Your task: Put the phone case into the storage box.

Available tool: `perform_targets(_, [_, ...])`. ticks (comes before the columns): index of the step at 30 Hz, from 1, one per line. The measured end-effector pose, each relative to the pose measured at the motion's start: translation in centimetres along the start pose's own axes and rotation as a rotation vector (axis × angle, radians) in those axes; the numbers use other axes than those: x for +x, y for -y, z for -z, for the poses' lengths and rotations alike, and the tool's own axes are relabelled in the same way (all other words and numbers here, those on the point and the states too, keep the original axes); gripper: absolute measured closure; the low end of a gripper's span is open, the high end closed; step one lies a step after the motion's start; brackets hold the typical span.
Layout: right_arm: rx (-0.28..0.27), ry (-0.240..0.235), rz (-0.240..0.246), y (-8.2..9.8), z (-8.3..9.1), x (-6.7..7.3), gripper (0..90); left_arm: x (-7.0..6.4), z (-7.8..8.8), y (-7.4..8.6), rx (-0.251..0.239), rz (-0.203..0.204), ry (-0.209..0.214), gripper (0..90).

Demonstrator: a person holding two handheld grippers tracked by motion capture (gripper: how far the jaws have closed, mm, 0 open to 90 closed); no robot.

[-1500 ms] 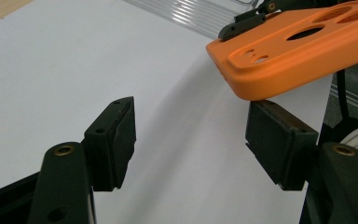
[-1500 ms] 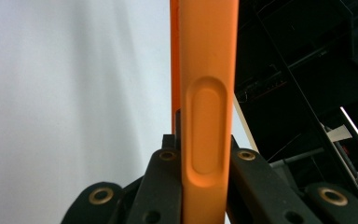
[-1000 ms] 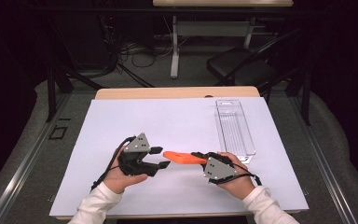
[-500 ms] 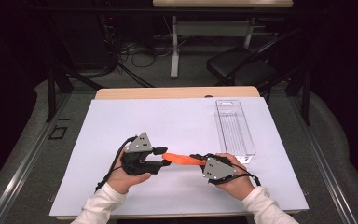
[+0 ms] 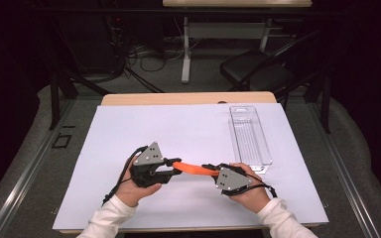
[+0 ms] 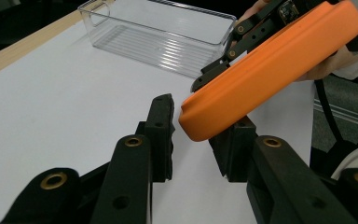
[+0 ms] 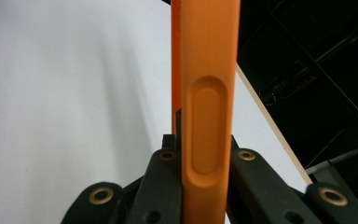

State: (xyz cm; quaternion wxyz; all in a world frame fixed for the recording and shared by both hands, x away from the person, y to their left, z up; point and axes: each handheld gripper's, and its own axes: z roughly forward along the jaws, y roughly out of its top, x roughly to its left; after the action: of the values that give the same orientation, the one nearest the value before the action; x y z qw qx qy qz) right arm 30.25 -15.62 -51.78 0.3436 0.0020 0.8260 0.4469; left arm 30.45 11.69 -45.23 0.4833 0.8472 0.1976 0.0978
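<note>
A long orange handle-like bar (image 5: 194, 169) hangs just above the white table sheet between my two grippers. My right gripper (image 5: 209, 169) is shut on its right end; in the right gripper view the bar (image 7: 209, 70) runs straight up from between the clamped pads of that gripper (image 7: 205, 144). My left gripper (image 5: 176, 168) faces the bar's left end. In the left gripper view the rounded orange tip (image 6: 270, 65) sits between that gripper's jaws (image 6: 200, 116), which have just been closing. A gap still shows on the left side of the tip, and the right pad sits close under it.
A clear plastic tray (image 5: 250, 136) stands empty at the right rear of the white sheet (image 5: 178, 129), just beyond my right hand; it also appears as the clear tray (image 6: 158, 32) in the left gripper view. Dark floor, a chair and table legs lie beyond the table's far edge.
The left gripper's jaws have narrowed around the orange bar's left end. Both hands and the bar have stayed where they were.
</note>
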Motion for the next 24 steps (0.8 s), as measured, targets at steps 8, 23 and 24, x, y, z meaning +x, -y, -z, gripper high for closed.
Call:
perform_targets(8, [-0.005,-0.002,-0.013,-0.02,-0.01,0.01,87.4,-0.09,-0.07,0.05,-0.02,0.008,-0.006,73.8])
perform_targets(23, [-0.004,-0.004,-0.017,0.0,-0.06,0.11,87.3,-0.37,-0.08,0.21,-0.028,0.007,-0.046,79.4])
perform_targets(24, [-0.007,-0.003,-0.016,-0.02,-0.08,0.12,87.3,-0.37,-0.06,0.2,-0.031,0.008,-0.046,80.3])
